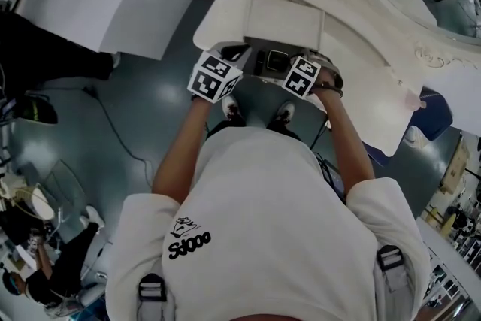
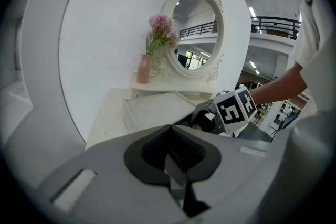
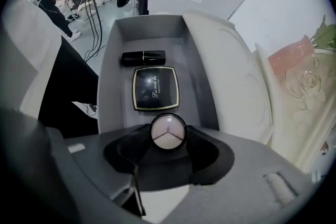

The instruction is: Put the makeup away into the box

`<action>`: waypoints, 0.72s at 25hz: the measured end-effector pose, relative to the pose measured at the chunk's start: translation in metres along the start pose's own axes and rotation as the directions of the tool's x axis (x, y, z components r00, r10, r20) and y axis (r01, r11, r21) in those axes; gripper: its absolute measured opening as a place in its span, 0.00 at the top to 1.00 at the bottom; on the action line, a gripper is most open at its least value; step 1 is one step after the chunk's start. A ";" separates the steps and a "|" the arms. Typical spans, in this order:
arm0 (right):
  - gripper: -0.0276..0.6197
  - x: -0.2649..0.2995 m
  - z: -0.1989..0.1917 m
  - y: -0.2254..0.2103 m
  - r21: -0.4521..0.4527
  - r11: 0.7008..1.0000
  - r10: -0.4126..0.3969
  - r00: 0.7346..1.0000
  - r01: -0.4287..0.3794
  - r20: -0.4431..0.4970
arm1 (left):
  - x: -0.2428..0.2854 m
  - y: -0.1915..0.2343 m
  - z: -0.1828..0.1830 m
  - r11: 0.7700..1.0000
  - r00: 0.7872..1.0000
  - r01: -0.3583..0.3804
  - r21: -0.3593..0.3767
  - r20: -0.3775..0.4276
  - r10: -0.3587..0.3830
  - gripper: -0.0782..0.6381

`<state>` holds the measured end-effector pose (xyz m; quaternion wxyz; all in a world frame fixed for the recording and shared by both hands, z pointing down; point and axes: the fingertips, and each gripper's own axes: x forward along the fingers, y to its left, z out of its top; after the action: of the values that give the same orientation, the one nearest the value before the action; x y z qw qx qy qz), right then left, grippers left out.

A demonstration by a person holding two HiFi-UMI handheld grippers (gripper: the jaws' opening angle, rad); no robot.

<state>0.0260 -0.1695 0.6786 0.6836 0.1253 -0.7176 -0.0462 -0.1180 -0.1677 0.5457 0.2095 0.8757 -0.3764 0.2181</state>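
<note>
The right gripper points steeply down over the open grey box on the white dressing table. Its jaws are part-way apart and clamped on the sides of a small round makeup jar with a pale pink top. Gripping it by the rim keeps the jar level and leaves its underside free to meet the box floor. The jar hangs above the near end of the box, and whether it already touches the bottom cannot be told. That near end looks like the bare space left. A black square compact lies flat in the middle and a black lipstick tube lies crosswise at the far end, so the items are packed in a row. The box lid is swung open to the right and lies flat on the table, which keeps the mouth clear for a straight drop. The left gripper has its jaws brought together on nothing and hangs just left of the box, out of the way. It faces the oval mirror and the pink vase of flowers at the far side. The step in hand looks like setting the jar down.
</note>
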 end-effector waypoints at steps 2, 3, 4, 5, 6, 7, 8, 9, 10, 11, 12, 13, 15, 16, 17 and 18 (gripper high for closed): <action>0.61 -0.001 0.000 -0.003 0.036 0.999 0.002 1.000 -0.002 0.018 | 0.001 0.000 0.000 1.000 1.000 0.001 0.002 -0.009 -0.001 0.87; 0.58 -0.003 0.000 -0.005 0.064 0.998 0.005 0.999 -0.007 0.033 | 0.003 0.000 0.001 1.000 1.000 0.001 0.005 -0.012 -0.001 0.87; 0.57 -0.006 -0.001 -0.007 0.092 0.996 0.010 0.999 -0.015 0.052 | 0.004 -0.001 0.002 1.000 1.000 0.001 0.008 -0.014 -0.001 0.87; 0.57 -0.010 -0.002 -0.009 0.118 0.993 0.015 0.997 -0.023 0.073 | 0.006 -0.003 0.004 1.000 1.000 0.001 0.008 -0.014 -0.001 0.87; 0.57 -0.016 -0.003 -0.011 0.142 0.989 0.020 0.995 -0.033 0.097 | 0.007 -0.004 0.006 1.000 1.000 0.001 0.008 -0.014 0.000 0.87; 0.57 -0.022 -0.004 -0.013 0.167 0.985 0.023 0.992 -0.044 0.123 | 0.009 -0.006 0.008 1.000 1.000 -0.001 0.009 -0.015 0.001 0.87; 0.57 -0.029 -0.005 -0.016 0.196 0.979 0.022 0.988 -0.052 0.151 | 0.010 -0.006 0.011 1.000 1.000 -0.003 0.014 -0.014 0.003 0.87; 0.57 -0.038 -0.006 -0.022 0.230 0.972 0.013 0.983 -0.056 0.182 | 0.012 -0.006 0.016 1.000 1.000 -0.005 0.024 -0.011 0.005 0.87; 0.58 -0.047 -0.008 -0.032 0.270 0.961 -0.007 0.977 -0.052 0.213 | 0.015 -0.004 0.024 0.999 1.000 -0.007 0.040 -0.005 0.008 0.87; 0.60 -0.056 -0.012 -0.043 0.312 0.949 -0.037 0.970 -0.041 0.241 | 0.018 -0.003 0.033 0.998 1.000 -0.010 0.057 0.004 0.010 0.87; 0.62 -0.067 -0.017 -0.055 0.354 0.935 -0.076 0.961 -0.024 0.266 | 0.021 -0.002 0.042 0.997 1.000 -0.014 0.072 0.015 0.013 0.87; 0.67 -0.079 -0.023 -0.066 0.393 0.920 -0.119 0.950 -0.003 0.288 | 0.023 -0.003 0.051 0.996 0.999 -0.020 0.087 0.027 0.018 0.87; 0.77 -0.106 -0.035 -0.089 0.460 0.886 -0.218 0.922 0.049 0.321 | 0.026 -0.003 0.071 0.992 0.998 -0.037 0.117 0.056 0.031 0.87; 0.82 -0.120 -0.041 -0.101 0.487 0.870 -0.268 0.905 0.080 0.330 | 0.026 -0.003 0.083 0.990 0.997 -0.048 0.133 0.073 0.038 0.87; 0.85 -0.134 -0.047 -0.111 0.508 0.854 -0.317 0.887 0.112 0.337 | 0.025 -0.002 0.095 0.987 0.995 -0.060 0.149 0.092 0.047 0.87; 0.89 -0.148 -0.053 -0.121 0.527 0.838 -0.362 0.867 0.141 0.343 | 0.025 -0.002 0.107 0.984 0.992 -0.073 0.163 0.112 0.055 0.87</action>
<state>0.0973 -0.2446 0.5091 0.4421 0.3749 -0.8147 0.0173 -0.0770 -0.2373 0.4711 0.1078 0.8880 -0.3955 0.2083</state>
